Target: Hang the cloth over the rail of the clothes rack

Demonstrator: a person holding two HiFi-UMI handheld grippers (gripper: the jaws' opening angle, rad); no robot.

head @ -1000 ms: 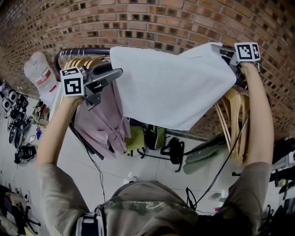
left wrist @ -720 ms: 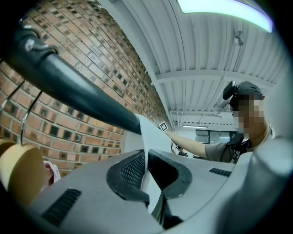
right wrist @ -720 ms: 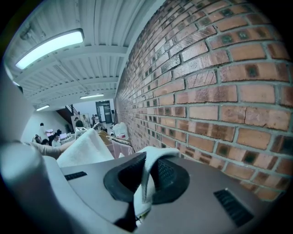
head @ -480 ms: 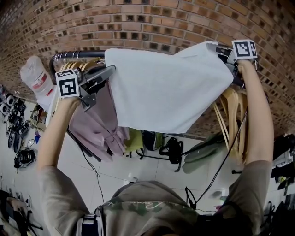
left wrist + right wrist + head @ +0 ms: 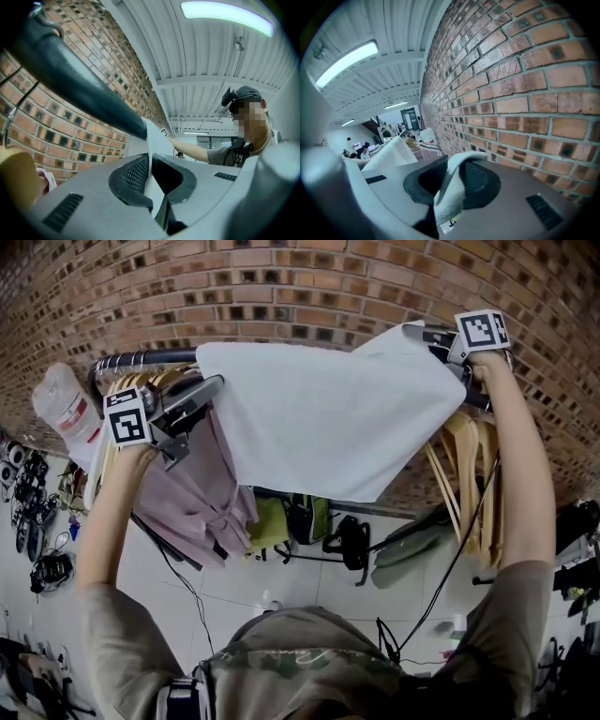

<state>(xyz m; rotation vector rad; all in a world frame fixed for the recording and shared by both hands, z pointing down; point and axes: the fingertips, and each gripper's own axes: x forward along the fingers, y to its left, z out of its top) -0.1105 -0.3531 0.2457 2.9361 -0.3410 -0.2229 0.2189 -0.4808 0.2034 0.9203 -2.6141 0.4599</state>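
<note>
Since a second earlier, the left gripper [image 5: 214, 385] had closed its fingers on the left edge of the cloth [image 5: 328, 418]. The right gripper [image 5: 420, 332] pinched the other corner, holding the cloth spread at the height of the rail [image 5: 141, 360]. Next, it likely needed carrying over and lowering. Only the left gripper view showed the rail meeting the cloth's edge just above the fingers.
</note>
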